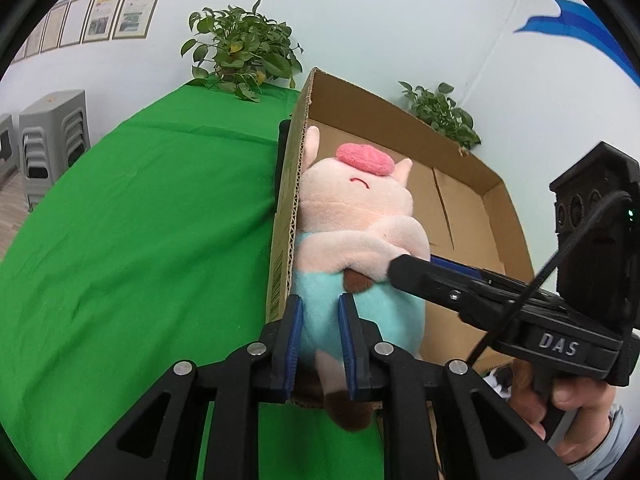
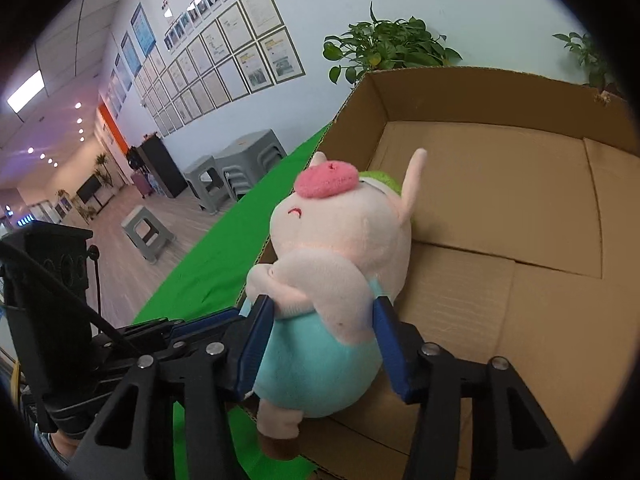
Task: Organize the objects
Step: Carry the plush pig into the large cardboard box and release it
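Both claws hold the soft pig toy (image 2: 340, 280) over the box's edge. The left claw (image 1: 320, 320) squeezes its blue tummy; the right claw (image 2: 320, 320) pinches its arm and side. Ahead of them sits the open cardboard box (image 2: 500, 200) on a green cloth (image 1: 140, 220). Leafy plants (image 1: 240, 52) stand behind, by the white wall.
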### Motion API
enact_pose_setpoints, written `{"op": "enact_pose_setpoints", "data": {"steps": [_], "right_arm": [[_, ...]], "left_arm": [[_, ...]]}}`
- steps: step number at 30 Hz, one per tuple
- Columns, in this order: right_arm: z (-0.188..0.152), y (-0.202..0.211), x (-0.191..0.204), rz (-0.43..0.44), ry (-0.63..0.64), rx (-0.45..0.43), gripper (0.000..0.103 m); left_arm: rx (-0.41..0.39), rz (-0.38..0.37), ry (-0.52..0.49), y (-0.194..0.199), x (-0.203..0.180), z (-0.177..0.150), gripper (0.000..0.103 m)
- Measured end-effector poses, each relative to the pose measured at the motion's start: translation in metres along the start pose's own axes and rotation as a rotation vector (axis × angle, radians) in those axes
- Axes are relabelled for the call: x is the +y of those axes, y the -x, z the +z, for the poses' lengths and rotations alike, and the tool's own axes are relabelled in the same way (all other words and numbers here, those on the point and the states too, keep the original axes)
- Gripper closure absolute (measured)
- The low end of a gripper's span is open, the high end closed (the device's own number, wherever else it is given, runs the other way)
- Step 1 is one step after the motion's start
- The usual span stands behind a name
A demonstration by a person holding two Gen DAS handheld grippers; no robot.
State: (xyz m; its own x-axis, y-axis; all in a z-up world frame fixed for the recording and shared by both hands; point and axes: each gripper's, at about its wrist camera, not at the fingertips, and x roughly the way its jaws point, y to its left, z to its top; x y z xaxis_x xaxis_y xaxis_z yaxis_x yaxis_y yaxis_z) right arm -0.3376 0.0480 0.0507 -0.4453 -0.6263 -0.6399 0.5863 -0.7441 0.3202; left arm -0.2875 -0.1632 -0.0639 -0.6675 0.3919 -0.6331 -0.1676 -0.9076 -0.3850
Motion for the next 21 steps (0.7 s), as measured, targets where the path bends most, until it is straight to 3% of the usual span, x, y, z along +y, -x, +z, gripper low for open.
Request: {"op": "enact_pose_setpoints", "data": {"steps": [4, 7, 9, 11, 12, 14, 17, 21], "right_arm": [[0.001, -0.001, 0.001, 0.0, -0.019, -0.012, 0.053], [0.0, 0.003, -0.004, -0.002, -0.038, -0.013, 0.049], [-0.001, 0.01, -0.011, -0.047, -0.072, 0.013, 0.039], [-0.003, 0.029, -0.016, -0.087, -0.099, -0.012, 0.017], [-0.007, 0.046, -0.018, -0.111, -0.1, -0.049, 0.015], [-0.017, 0.072, -0.018, -0.179, -0.077, -0.105, 0.001], [-0.04, 0.107, -0.017, -0.294, -0.05, -0.145, 0.001], [-0.074, 0.147, -0.009, -0.428, 0.006, -0.204, 0.001]], "left_arm": [[-0.012, 0.05, -0.049, 0.016, -0.014, -0.009, 0.083], [-0.072, 0.123, -0.073, 0.035, -0.021, -0.016, 0.058], [-0.137, 0.151, -0.082, 0.053, -0.028, -0.02, 0.046], [-0.204, 0.174, -0.099, 0.072, -0.038, -0.024, 0.029], [-0.243, 0.185, -0.117, 0.083, -0.047, -0.027, 0.025], [-0.327, 0.217, -0.157, 0.108, -0.063, -0.033, 0.001], [-0.432, 0.24, -0.188, 0.138, -0.089, -0.043, 0.0], [-0.434, 0.254, -0.241, 0.154, -0.123, -0.05, 0.0]]}}
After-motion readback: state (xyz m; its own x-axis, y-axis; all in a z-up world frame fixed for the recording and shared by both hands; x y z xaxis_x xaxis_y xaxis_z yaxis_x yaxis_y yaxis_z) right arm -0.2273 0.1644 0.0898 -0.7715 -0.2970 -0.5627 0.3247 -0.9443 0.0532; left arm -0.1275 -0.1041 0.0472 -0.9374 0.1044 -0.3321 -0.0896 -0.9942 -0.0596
